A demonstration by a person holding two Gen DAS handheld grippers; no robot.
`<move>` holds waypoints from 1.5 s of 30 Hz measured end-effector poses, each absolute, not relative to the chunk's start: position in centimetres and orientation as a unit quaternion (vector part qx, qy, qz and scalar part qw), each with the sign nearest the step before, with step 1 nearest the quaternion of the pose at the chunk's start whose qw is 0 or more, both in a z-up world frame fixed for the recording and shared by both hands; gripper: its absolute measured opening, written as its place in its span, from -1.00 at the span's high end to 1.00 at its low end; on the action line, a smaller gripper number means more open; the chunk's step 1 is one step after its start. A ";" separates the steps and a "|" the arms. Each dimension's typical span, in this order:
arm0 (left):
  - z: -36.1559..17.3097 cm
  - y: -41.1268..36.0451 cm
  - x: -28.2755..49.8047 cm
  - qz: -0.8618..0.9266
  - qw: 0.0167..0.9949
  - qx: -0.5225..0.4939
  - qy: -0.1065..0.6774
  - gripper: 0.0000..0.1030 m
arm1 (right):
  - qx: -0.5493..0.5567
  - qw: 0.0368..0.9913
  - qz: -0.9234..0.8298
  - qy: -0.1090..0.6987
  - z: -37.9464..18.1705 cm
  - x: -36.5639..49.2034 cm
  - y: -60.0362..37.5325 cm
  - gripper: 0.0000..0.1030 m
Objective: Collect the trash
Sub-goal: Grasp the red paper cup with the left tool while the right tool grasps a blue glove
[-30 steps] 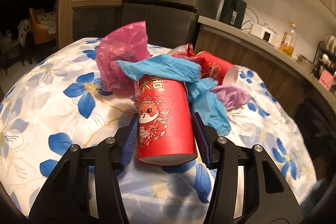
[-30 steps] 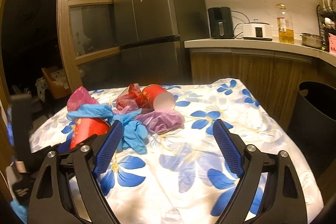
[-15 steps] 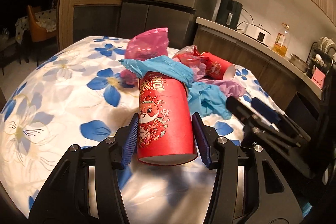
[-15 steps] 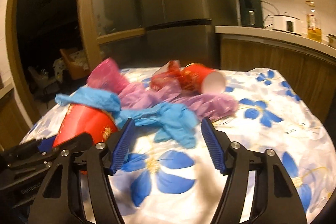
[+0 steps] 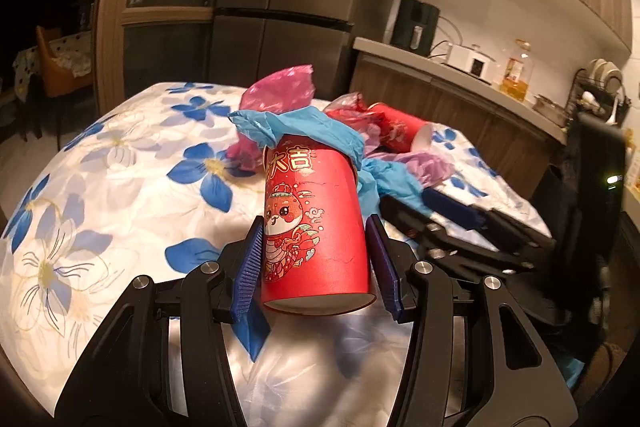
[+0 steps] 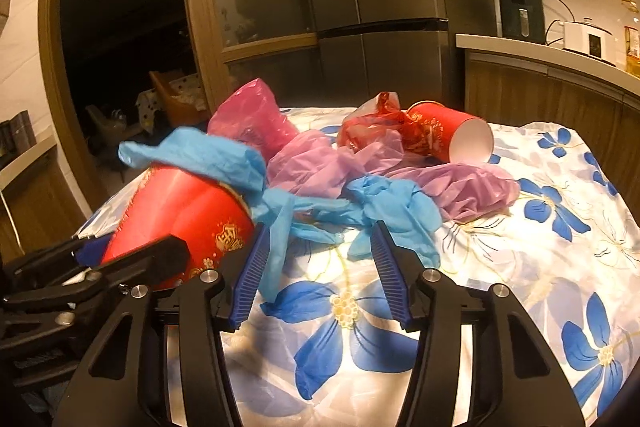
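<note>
Left claw point(image 5: 316, 259) pinches a red cup point(image 5: 314, 223) by its sides, base toward the camera, mouth tipped away, held above the table point(image 5: 100, 195). A blue glove point(image 5: 304, 131) drapes over the cup's mouth and trails right to the pile. What's inside the cup can't be seen.

Right claw point(image 6: 320, 267) has just been closing and stands half spread, pads not pressing anything; a loose glove end point(image 6: 276, 251) hangs just beside its left pad and more blue glove point(image 6: 396, 211) lies just ahead. It sits just right of the left claw, close to the held cup.

Pile further back: pink bag point(image 6: 252, 119), purple bag point(image 6: 460, 187), crumpled red wrapper point(image 6: 372, 127), second red cup point(image 6: 452, 135) on its side, mouth facing right, white inside, looks empty.

Open tablecloth on the near right in the right view and on the left in the left view. Far edge is close behind the pile, fridge point(image 6: 384, 7) beyond it.
</note>
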State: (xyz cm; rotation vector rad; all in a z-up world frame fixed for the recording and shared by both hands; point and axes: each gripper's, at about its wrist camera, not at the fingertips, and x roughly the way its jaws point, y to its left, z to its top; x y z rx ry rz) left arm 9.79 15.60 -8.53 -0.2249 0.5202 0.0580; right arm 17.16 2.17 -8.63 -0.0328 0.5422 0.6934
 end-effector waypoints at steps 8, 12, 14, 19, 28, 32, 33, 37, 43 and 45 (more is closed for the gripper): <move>-7.7 14.8 9.2 0.001 0.963 -0.109 0.246 0.04 | -0.013 0.897 0.355 0.265 -8.6 16.9 2.2 0.43; -7.0 14.3 9.1 -0.008 0.965 -0.107 0.239 0.04 | -0.012 0.894 0.363 0.264 -8.4 16.6 1.9 0.82; -6.8 14.0 9.0 -0.010 0.966 -0.104 0.237 0.04 | -0.013 0.895 0.363 0.259 -8.3 16.3 1.5 0.94; -6.4 13.1 8.8 -0.013 0.967 -0.096 0.235 0.04 | -0.025 0.912 0.334 0.238 -7.3 15.6 -0.1 0.98; -5.6 11.3 8.4 -0.021 0.969 -0.083 0.231 0.04 | -0.017 0.944 0.266 0.193 -4.6 14.6 -5.4 0.98; -5.3 10.0 8.3 -0.027 0.970 -0.078 0.228 0.04 | -0.008 0.954 0.241 0.180 -3.7 14.5 -8.1 0.98; -5.2 9.7 8.3 -0.029 0.970 -0.077 0.227 0.04 | -0.007 0.955 0.236 0.177 -3.6 14.5 -8.5 0.98; -5.0 8.4 8.4 -0.038 0.971 -0.070 0.226 0.04 | 0.004 0.964 0.212 0.163 -2.7 14.2 -11.3 0.98; -4.7 5.7 9.2 -0.058 0.971 -0.058 0.225 0.04 | 0.019 0.973 0.175 0.146 -1.7 13.3 -14.9 0.98; -4.5 4.7 9.6 -0.065 0.971 -0.053 0.224 0.04 | 0.024 0.977 0.161 0.141 -1.4 13.0 -16.3 0.98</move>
